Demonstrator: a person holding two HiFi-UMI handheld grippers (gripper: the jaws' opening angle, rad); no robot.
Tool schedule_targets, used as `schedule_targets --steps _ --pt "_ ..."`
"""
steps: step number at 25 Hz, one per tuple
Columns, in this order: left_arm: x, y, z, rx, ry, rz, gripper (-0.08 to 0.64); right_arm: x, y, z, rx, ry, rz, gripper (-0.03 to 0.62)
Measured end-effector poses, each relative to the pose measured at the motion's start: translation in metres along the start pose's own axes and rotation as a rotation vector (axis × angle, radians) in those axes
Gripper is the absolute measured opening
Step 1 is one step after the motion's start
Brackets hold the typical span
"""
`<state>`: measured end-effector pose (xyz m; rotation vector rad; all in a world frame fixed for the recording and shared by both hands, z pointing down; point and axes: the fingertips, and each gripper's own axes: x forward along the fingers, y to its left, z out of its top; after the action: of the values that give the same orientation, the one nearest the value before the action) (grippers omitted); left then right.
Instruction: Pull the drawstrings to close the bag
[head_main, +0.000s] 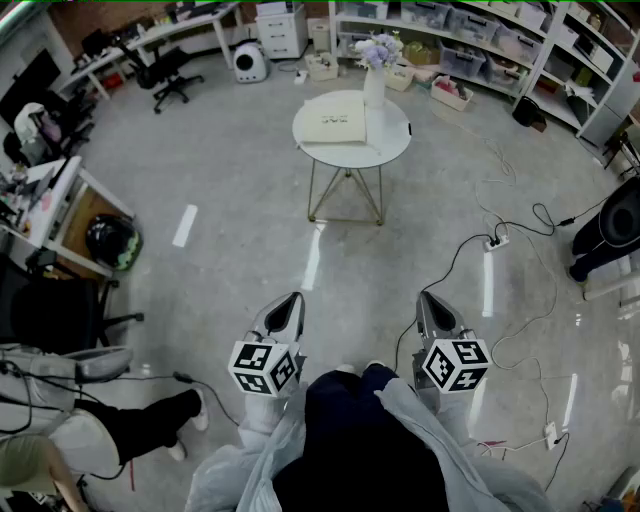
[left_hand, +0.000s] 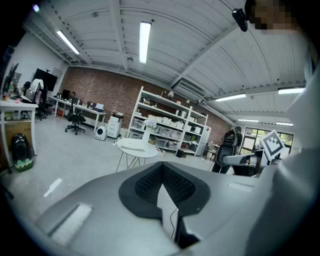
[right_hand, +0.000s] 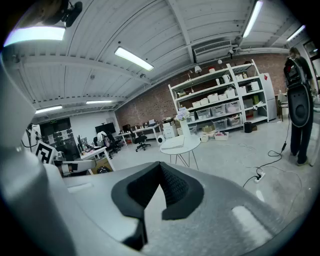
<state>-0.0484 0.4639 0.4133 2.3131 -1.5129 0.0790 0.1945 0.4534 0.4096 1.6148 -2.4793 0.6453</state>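
A flat cream bag (head_main: 335, 122) lies on a round white table (head_main: 392, 142) far ahead across the floor, beside a white vase of flowers (head_main: 373, 84). Its drawstrings are too small to make out. My left gripper (head_main: 293, 298) and right gripper (head_main: 424, 297) are held close to my body, side by side, both pointing toward the table. Each is shut with nothing between its jaws. The left gripper view shows the shut left gripper (left_hand: 161, 165) with the table (left_hand: 135, 146) beyond it. In the right gripper view the shut right gripper (right_hand: 161, 165) lines up below the table (right_hand: 181, 145).
A wide stretch of grey floor lies between me and the table. Cables and a power strip (head_main: 495, 240) trail across the floor on the right. Desks and an office chair (head_main: 170, 75) stand at the left, shelves (head_main: 480, 40) at the back. A seated person's leg (head_main: 150, 415) is at lower left.
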Motion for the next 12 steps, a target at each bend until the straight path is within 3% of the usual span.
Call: schedule_targets --steps 5,12 --pt "0.000 0.002 -0.007 0.025 0.018 0.006 0.020 0.003 0.009 -0.007 0.015 0.010 0.039 0.002" --pt "-0.002 0.010 -0.001 0.002 -0.008 0.027 0.020 0.004 0.016 0.004 -0.021 -0.032 0.034 0.002"
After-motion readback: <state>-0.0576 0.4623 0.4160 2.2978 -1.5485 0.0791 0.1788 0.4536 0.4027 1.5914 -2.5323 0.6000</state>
